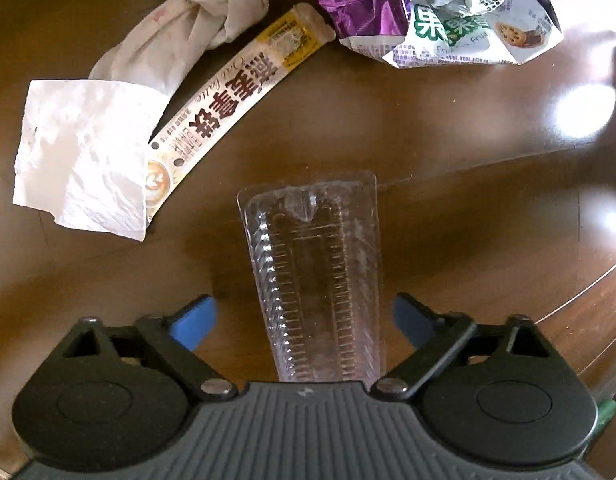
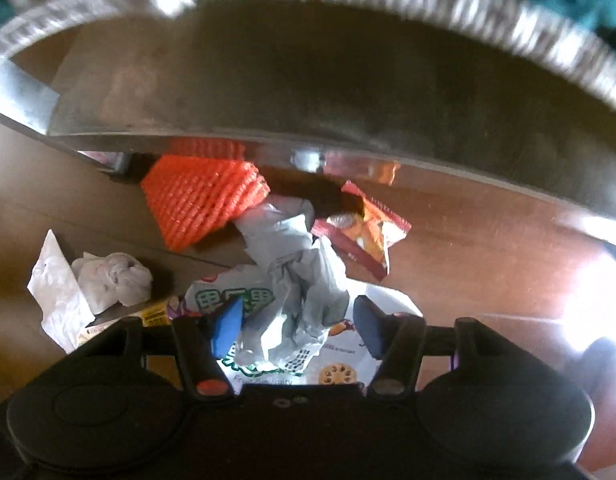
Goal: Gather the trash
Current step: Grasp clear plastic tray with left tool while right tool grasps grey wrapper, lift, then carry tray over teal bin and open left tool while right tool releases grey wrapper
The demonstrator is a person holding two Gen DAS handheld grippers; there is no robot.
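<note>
Clear plastic tray lies lengthwise between the open left gripper; only the right-wrist view shows orange netting beyond the open right gripper, astride a crumpled wrapper.

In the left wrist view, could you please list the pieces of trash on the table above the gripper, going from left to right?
White paper napkin → knotted white tissue → long latte sachet → clear plastic tray → purple foil wrapper → crumpled cookie packet.
</note>
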